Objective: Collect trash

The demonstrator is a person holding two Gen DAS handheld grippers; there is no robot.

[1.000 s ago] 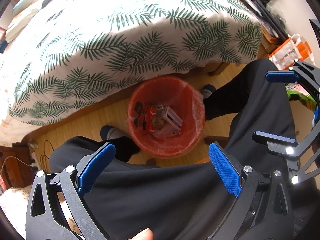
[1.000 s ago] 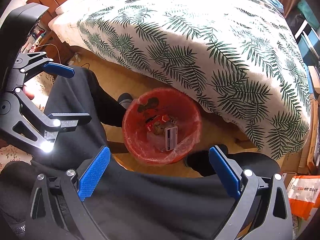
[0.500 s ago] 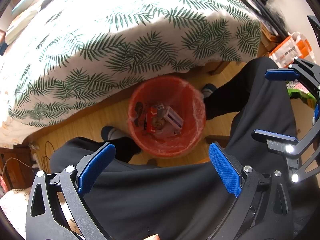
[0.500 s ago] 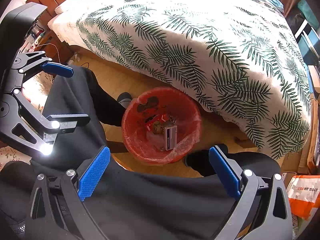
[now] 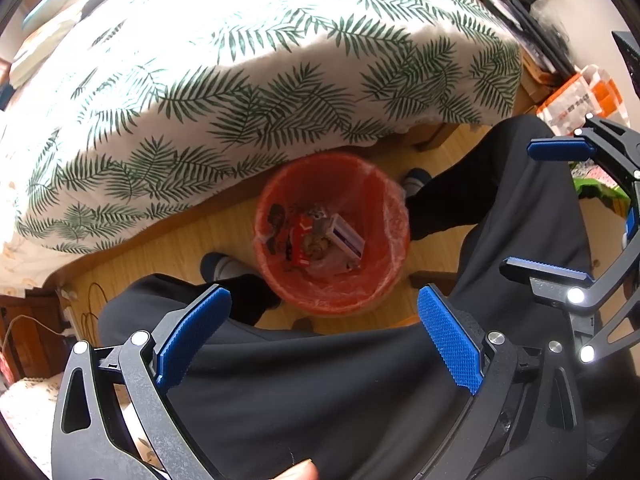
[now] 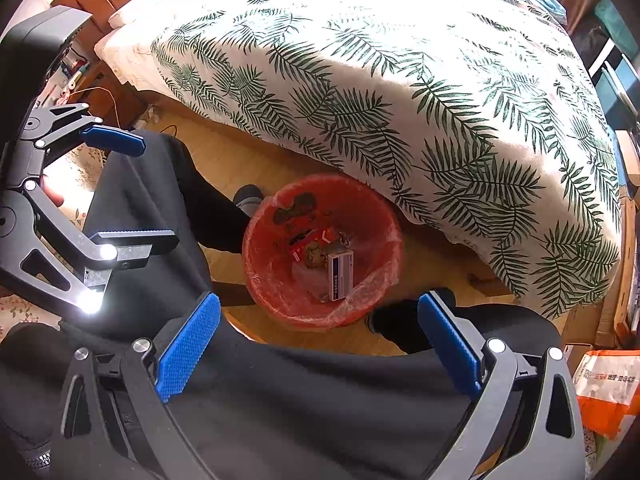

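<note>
A red bin with a clear liner (image 5: 394,216) (image 6: 260,280) stands on the wooden floor between the person's feet, beside the bed. Inside lie a white and blue box (image 5: 347,236) (image 6: 340,276), a red wrapper (image 5: 302,236) (image 6: 316,240) and other scraps. My left gripper (image 5: 324,336) is open and empty, held above the lap, short of the bin. My right gripper (image 6: 318,340) is open and empty, also above the lap. Each gripper shows in the other's view: the right one (image 5: 556,208) and the left one (image 6: 128,188).
A bed with a palm-leaf cover (image 5: 240,80) (image 6: 400,80) overhangs the bin's far side. The person's black-trousered legs (image 5: 320,392) fill the foreground, feet (image 5: 218,266) flanking the bin. An orange and white bag (image 5: 580,96) (image 6: 608,392) lies at right. Cables (image 5: 92,296) trail at left.
Both views have shifted only slightly; the bin and its contents stay put. Both grippers remain open and empty.
</note>
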